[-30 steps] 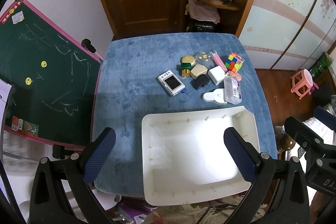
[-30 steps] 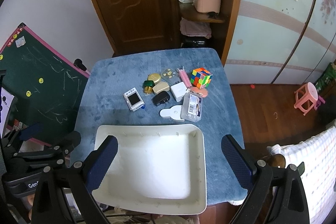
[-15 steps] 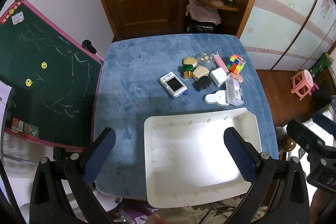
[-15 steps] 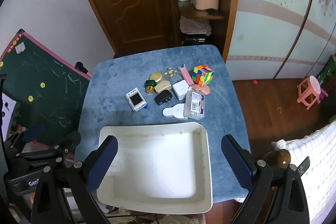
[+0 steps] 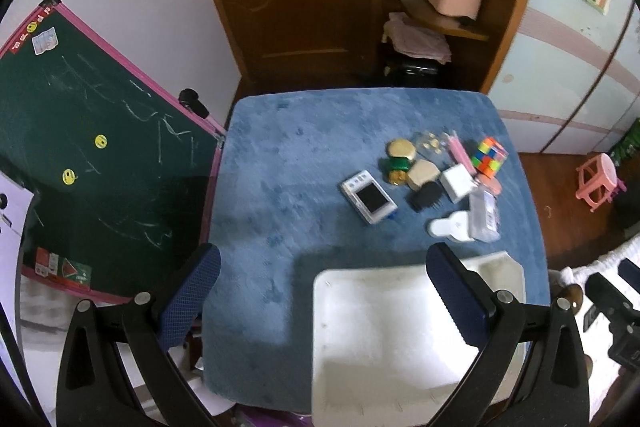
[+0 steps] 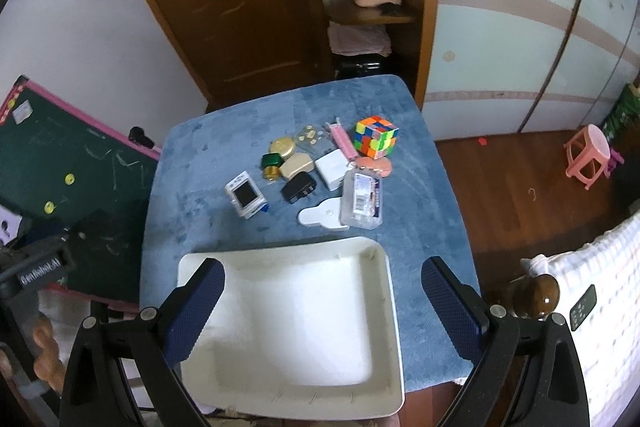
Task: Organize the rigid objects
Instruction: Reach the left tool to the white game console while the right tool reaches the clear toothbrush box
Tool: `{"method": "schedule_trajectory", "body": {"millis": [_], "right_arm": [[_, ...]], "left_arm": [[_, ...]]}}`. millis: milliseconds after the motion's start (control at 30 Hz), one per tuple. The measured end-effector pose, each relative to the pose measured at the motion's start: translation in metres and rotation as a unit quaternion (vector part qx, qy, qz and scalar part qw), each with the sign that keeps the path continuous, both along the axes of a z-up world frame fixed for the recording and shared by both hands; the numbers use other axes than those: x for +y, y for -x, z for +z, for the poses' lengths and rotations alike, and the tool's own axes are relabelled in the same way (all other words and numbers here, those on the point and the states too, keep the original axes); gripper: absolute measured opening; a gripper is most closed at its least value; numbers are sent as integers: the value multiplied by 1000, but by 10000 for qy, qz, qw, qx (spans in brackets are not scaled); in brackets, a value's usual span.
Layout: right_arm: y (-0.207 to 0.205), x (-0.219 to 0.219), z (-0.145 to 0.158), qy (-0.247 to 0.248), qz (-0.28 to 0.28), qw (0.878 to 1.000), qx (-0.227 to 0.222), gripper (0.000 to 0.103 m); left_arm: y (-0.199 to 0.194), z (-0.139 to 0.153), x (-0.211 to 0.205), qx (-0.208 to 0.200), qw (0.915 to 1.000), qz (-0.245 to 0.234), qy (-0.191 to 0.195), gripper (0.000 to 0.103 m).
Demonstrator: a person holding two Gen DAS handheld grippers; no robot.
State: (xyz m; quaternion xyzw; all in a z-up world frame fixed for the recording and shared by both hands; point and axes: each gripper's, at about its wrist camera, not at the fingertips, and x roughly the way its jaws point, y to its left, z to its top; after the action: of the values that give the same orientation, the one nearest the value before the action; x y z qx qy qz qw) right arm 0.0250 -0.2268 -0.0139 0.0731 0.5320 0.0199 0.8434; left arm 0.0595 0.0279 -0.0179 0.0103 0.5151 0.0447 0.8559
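blue table (image 6: 420, 187) holds clutter (image 6: 320, 167) beyond tray (image 6: 384, 307), under both gaping claws (image 6: 320, 303).

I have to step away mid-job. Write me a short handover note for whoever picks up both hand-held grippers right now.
Left hand-held gripper: open, empty, hovering over the near edge of the table.
Right hand-held gripper: open, empty, hovering above the white tray.
The tray sits at the near edge of the blue table cover, with nothing in it.
All items lie clustered beyond the tray: small camera, black plug adapter, white charger, clear plastic case, Rubik's cube, plus small tins and a pink pen.
Done: nothing moved yet.
Left: presumably move every item into the tray; the clear case is nearest.
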Motion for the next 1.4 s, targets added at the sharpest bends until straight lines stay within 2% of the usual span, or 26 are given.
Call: {"method": "schedule_trajectory", "body": {"millis": [167, 333, 467, 533, 600, 733, 867, 1000, 1200, 1400], "right_arm": [[-26, -16, -13, 118, -155, 9998, 65, 99], [-72, -37, -39, 21, -252, 9993, 263, 99], [-116, -54, -81, -304, -185, 9974, 624, 99], [-137, -62, -111, -633, -124, 9942, 863, 99], [-153, -69, -138, -854, -178, 9904, 1075, 99], [-172, -79, -191, -1288, -294, 9799, 1497, 98], [-179, -82, -224, -1516, -295, 9722, 1758, 95], [-185, -80, -241, -1547, -205, 9697, 1878, 95], [-189, -71, -260, -1545, -19, 9660, 2074, 82], [-193, -62, -272, -1586, 49, 9635, 2156, 77]], "left_arm": [[-34, -17, 9, 310, 9993, 115, 172, 102], [-73, -54, 0, 684, 9970, 217, 273, 102], [-103, -96, -4, 1052, 9932, 399, 302, 102], [-113, -115, -8, 1229, 9909, 509, 206, 102], [-122, -133, -11, 1431, 9873, 593, 345, 102], [-138, -159, -11, 1585, 9824, 811, 569, 102], [-152, -184, -15, 1707, 9773, 1088, 624, 102], [-165, -207, -18, 1813, 9704, 1359, 837, 102], [-174, -240, -23, 2026, 9595, 1670, 1016, 102], [-177, -254, -29, 2100, 9549, 1778, 1117, 102]]}}
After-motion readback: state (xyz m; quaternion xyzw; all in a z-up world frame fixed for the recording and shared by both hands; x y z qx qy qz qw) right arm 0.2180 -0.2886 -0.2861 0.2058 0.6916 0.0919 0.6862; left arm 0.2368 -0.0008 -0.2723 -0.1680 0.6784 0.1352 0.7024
